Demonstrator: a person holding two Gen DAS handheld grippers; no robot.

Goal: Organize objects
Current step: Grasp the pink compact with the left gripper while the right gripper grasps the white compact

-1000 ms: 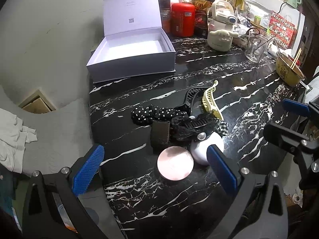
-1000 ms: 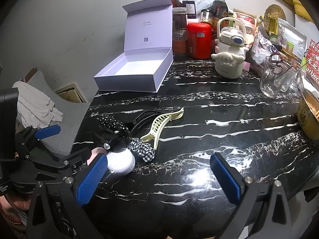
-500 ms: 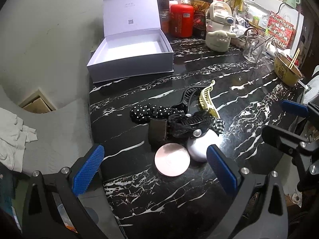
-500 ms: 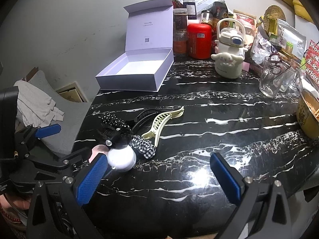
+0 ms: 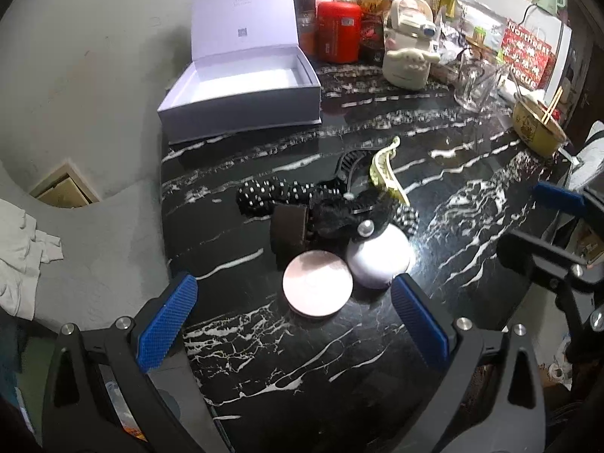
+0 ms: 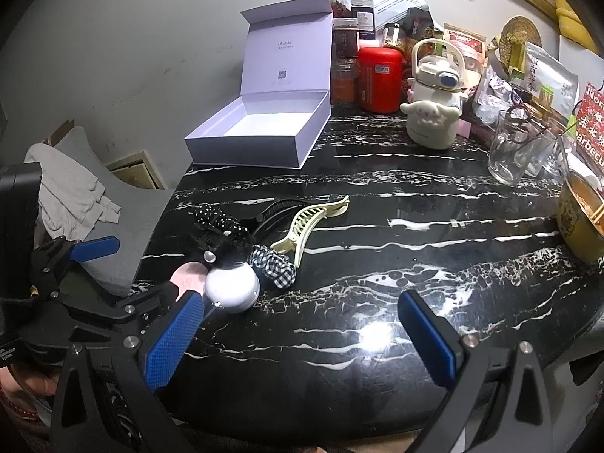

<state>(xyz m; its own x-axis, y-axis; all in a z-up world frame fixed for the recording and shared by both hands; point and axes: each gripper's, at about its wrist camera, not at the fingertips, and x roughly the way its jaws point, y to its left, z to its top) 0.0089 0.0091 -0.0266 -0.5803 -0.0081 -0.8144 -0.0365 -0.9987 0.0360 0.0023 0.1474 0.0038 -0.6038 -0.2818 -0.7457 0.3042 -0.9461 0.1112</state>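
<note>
A cluster of small items lies on the black marble table (image 5: 287,358): a round pink compact (image 5: 318,283) (image 6: 187,276), a white round case (image 5: 378,260) (image 6: 232,288), a brown block (image 5: 288,231), a black polka-dot hair tie (image 5: 270,197) (image 6: 219,221), a checked scrunchie (image 6: 275,264), a black fuzzy clip (image 5: 347,213) and a cream hair claw (image 5: 383,171) (image 6: 309,222). An open white box (image 5: 241,94) (image 6: 264,128) stands empty at the back left. My left gripper (image 5: 292,319) is open just short of the compact. My right gripper (image 6: 300,334) is open over bare table, right of the cluster.
Along the back stand a red canister (image 6: 379,79), jars, a white character kettle (image 6: 434,113), a glass (image 6: 509,154) and snack bags. A yellow bowl with chopsticks (image 5: 538,130) sits at the far right edge. A grey cushioned seat (image 5: 94,234) adjoins the table's left side.
Both grippers have drifted slightly; in the left wrist view the cluster sits a little higher and farther. No object has moved on the table, and both grippers stay open.
</note>
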